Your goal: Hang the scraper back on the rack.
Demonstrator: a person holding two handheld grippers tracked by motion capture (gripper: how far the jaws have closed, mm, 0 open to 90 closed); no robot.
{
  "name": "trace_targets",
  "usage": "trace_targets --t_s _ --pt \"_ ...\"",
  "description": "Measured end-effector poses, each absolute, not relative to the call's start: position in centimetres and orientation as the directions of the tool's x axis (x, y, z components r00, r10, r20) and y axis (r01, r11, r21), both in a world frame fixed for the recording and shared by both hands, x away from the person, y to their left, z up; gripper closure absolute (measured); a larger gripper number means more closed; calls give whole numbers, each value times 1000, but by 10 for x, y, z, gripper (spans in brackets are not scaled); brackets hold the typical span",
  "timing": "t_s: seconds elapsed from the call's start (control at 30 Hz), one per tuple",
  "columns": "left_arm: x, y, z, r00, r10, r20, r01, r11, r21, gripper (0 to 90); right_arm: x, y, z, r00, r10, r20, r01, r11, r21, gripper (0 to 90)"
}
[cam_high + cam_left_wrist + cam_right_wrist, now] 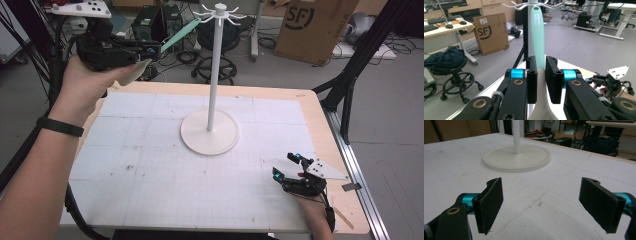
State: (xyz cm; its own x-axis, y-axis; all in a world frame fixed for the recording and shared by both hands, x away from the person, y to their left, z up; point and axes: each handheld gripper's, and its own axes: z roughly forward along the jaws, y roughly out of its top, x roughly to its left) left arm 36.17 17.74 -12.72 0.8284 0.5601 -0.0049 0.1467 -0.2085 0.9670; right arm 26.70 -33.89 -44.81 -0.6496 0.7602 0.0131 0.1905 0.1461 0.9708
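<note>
A: Mint-green utensil point(537, 37), with a pale cream handle end, is where I start. In the left gripper view it runs up from between the two black jaws, which are clenched on it just above that cream end.

B: And its far tip?

A: The tip with the hanging hole sits right up by the white hooks point(534, 5) at the top of the stand, seemingly just under them. Whether it touches a hook I cannot tell.

B: From the high view, what lies nearest?

A: The right gripper point(286, 166), low at the near right of the white foam mat point(150, 165) that covers the table point(320, 125). Its jaws are released, spread wide with nothing between them, and the right gripper view shows bare mat between the pads.

B: Further on?

A: The stand's round base point(209, 132) in the middle of the mat, well apart from the right gripper, with the white pole point(215, 70) rising upright from it.

B: And the left gripper point(150, 50)?

A: Raised above the far left corner of the table, held in the person's left hand point(85, 85). The utensil slants from it up and to the right toward the hook crown.

B: Behind that?

A: A black stool point(215, 65) beyond the table's far edge, and a cardboard box point(315, 25) on the floor at the far right
</note>
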Motion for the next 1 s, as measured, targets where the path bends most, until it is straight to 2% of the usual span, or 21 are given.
trace_targets --t_s 0.67,1.0 --pt "366 156 -135 844 536 9 145 -245 959 802 267 -339 -448 -650 760 13 190 146 971 187" --pt "369 152 -141 822 568 32 155 -277 948 800 267 -339 -448 -650 760 13 190 145 971 187"
